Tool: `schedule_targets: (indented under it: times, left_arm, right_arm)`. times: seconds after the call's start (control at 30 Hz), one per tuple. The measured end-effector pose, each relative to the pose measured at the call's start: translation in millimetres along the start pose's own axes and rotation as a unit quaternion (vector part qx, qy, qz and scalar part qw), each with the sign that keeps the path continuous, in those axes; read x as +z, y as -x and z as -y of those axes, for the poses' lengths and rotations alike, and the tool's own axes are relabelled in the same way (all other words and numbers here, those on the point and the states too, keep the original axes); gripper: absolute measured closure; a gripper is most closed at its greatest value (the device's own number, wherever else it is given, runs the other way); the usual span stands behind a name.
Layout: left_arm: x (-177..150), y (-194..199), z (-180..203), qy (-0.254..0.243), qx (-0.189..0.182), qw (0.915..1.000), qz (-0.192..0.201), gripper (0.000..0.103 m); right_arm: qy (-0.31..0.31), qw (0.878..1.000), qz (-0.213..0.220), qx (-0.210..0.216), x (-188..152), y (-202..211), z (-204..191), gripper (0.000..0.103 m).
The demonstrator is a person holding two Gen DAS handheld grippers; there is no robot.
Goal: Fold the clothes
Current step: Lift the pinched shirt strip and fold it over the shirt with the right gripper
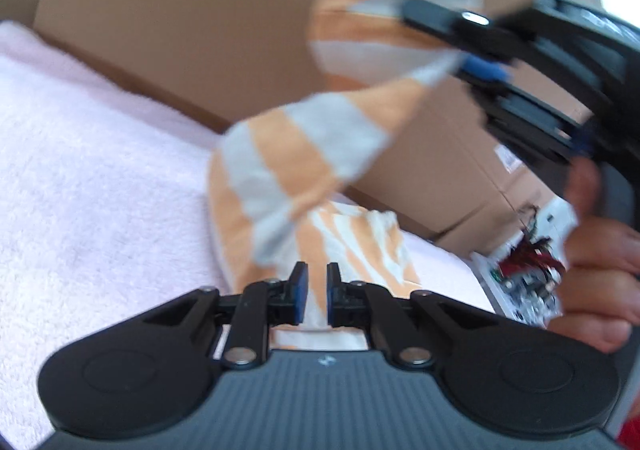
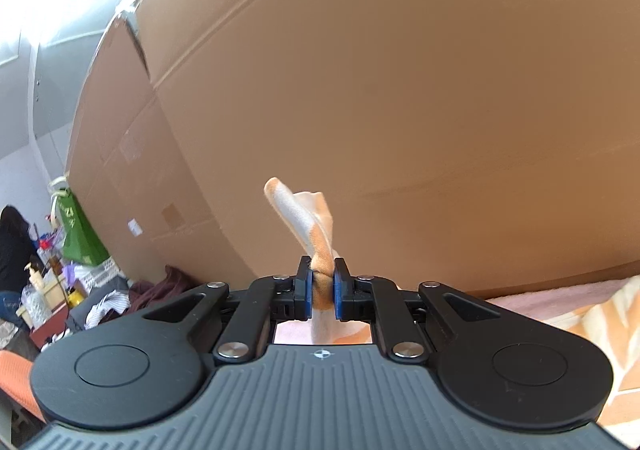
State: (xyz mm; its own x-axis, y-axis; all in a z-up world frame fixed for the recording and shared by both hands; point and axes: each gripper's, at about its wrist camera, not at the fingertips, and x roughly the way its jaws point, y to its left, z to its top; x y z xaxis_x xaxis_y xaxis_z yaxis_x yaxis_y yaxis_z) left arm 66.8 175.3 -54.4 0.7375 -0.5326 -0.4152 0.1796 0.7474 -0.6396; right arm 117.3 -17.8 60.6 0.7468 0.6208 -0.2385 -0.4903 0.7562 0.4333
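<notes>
Right gripper point(image 2: 322, 288) clamped on a twisted bunch of the orange-striped garment point(image 2: 310, 226), held up in front of the cardboard box point(image 2: 400, 90). Left gripper point(image 1: 313, 296) at its narrowest, pads point(image 1: 301, 292) nearly together with striped cloth showing in the gap; looks pinched, not certain. Garment point(image 1: 288, 166) hanging twisted between the two grippers, low end bunched on the pink towel point(image 1: 80, 170). No flat fold visible yet. Probably early: untwisting, spreading flat, folding all left

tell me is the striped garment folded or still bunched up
Bunched, not folded: the striped garment hangs twisted from the right gripper, trailing onto the pink blanket.
</notes>
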Motion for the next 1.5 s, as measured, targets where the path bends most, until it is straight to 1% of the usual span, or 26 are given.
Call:
schedule_targets:
  times: [0.03,0.1,0.2,0.3,0.47,0.7,0.8,0.93,1.0,1.07,1.2,1.4,1.5]
  left_arm:
    - [0.4,-0.5,-4.1,0.012,0.000,0.9999,0.001,0.103]
    - [0.7,-0.9,-7.0,0.019,0.007,0.9998,0.006,0.103]
    - [2.4,-1.5,-7.5,0.018,0.017,0.9997,0.009,0.103]
    - [4.9,-1.8,-6.4,0.016,0.023,0.9996,0.010,0.103]
    - [0.4,-5.8,4.1,0.008,0.034,0.9993,0.014,0.103]
    - [-8.4,-12.6,30.3,-0.004,0.058,0.9979,0.028,0.103]
    - [-12.2,-15.7,39.9,-0.015,0.065,0.9973,0.030,0.103]
    - [-15.9,-23.4,48.6,-0.012,0.065,0.9975,0.026,0.103]
    - [-18.0,-27.5,52.7,-0.015,0.068,0.9973,0.024,0.103]
    - [-19.5,-31.9,56.1,-0.018,0.071,0.9971,0.022,0.099]
    - [-22.5,-39.3,59.4,-0.020,0.075,0.9969,0.016,0.098]
    - [-25.3,-44.2,60.4,-0.028,0.076,0.9966,0.010,0.096]
    - [-25.5,-45.3,60.2,-0.030,0.071,0.9970,0.005,0.090]
  right_arm:
    - [-0.002,1.000,0.007,-0.001,1.1,3.3,2.8,0.093]
    - [-0.009,1.000,0.023,0.000,4.0,12.9,7.7,0.093]
    - [-0.022,0.999,0.047,0.004,8.6,28.1,14.8,0.093]
    - [-0.036,0.997,0.061,0.010,9.2,39.1,20.2,0.093]
    - [-0.062,0.994,0.087,0.015,5.6,69.1,37.1,0.093]
    - [-0.069,0.989,0.134,0.006,-5.1,107.9,52.9,0.093]
    - [-0.062,0.986,0.154,-0.001,-12.0,124.2,55.2,0.093]
    - [-0.055,0.982,0.181,-0.014,-21.1,149.9,60.8,0.093]
    - [-0.051,0.980,0.190,-0.018,-26.7,161.4,63.8,0.093]
    - [-0.046,0.979,0.199,-0.022,-32.3,172.9,66.8,0.093]
    - [-0.033,0.977,0.209,-0.034,-39.7,188.7,66.2,0.093]
    - [-0.010,0.977,0.209,-0.046,-55.4,208.0,62.9,0.093]
    - [0.014,0.977,0.206,-0.056,-67.0,216.0,57.9,0.093]
